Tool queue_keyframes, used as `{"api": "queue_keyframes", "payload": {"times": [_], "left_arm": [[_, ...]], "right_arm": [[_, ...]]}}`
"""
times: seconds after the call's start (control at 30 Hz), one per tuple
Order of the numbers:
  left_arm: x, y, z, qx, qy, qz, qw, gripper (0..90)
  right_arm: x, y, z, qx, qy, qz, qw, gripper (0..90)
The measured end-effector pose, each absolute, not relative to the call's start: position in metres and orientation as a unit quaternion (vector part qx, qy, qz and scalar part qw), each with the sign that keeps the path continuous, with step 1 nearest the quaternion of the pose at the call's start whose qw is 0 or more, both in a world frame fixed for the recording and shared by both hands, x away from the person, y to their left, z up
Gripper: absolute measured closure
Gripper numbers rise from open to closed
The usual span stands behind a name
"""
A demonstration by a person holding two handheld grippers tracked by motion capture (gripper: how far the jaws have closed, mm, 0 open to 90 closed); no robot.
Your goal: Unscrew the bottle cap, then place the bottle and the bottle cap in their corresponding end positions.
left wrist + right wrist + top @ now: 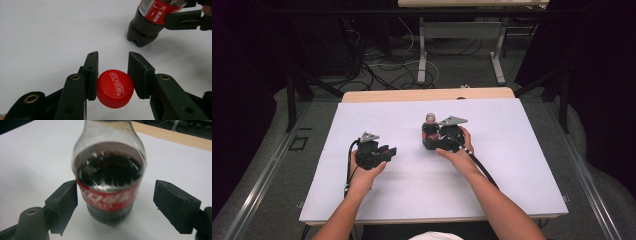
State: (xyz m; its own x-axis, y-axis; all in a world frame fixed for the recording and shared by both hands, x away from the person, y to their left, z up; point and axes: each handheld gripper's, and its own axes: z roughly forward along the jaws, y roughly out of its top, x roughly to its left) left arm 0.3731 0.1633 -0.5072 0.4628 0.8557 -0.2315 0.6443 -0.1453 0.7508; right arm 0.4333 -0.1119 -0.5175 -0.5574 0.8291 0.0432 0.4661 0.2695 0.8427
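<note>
I am holding the red cap (115, 88) in my left claw (112, 75), pinched at its ribbed edge between the two pads, logo side up, just above the white counter (377, 195) on the near left. My right claw (115, 202) is standing around the cola bottle (109, 177) farther right, and its jaws are open: the left pad is at the label's edge, while the right pad is standing clearly off the bottle with bare counter showing in the gap. So the bottle is resting upright on its own base, uncapped and partly full of dark drink, not gripped.

I am judging the step as letting go of the bottle while it is standing open. To do it well, I am spreading the jaws evenly so that neither pad drags the label sideways as I back off. The bottle is narrow and has liquid in it, so a nudge at label height could tip it and spill; I am planning to pull straight back toward myself, level, rather than lifting or swinging across.

With the left claw I am keeping the squeeze steady and the cap flat. The grip is on a thin rim, so any twist could pop it out. I am keeping that hand quiet, well apart from the bottle.
</note>
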Motion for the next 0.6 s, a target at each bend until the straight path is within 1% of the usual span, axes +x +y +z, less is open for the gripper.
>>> {"api": "queue_keyframes", "payload": {"times": [0.07, 0.2, 0.27, 0.33, 0.5, 0.6], "left_arm": [[0.373, 0.162, -0.508, 0.747, 0.500, 0.127, 0.418, 61.9], [0.373, 0.158, -0.510, 0.752, 0.496, 0.126, 0.416, 61.9], [0.372, 0.156, -0.511, 0.755, 0.492, 0.125, 0.415, 61.9], [0.373, 0.154, -0.512, 0.758, 0.489, 0.124, 0.413, 61.8], [0.373, 0.146, -0.514, 0.764, 0.482, 0.121, 0.412, 61.8], [0.372, 0.142, -0.515, 0.771, 0.470, 0.121, 0.411, 61.9]], "right_arm": [[0.429, -0.118, -0.518, 0.421, 0.769, 0.432, 0.212, 18.2], [0.418, -0.134, -0.515, 0.427, 0.773, 0.427, 0.198, 15.6], [0.414, -0.142, -0.516, 0.429, 0.767, 0.432, 0.203, 15.3], [0.409, -0.150, -0.516, 0.434, 0.767, 0.428, 0.197, 15.0], [0.397, -0.165, -0.519, 0.436, 0.770, 0.412, 0.216, 14.1], [0.390, -0.171, -0.520, 0.426, 0.777, 0.403, 0.229, 12.0]]}}
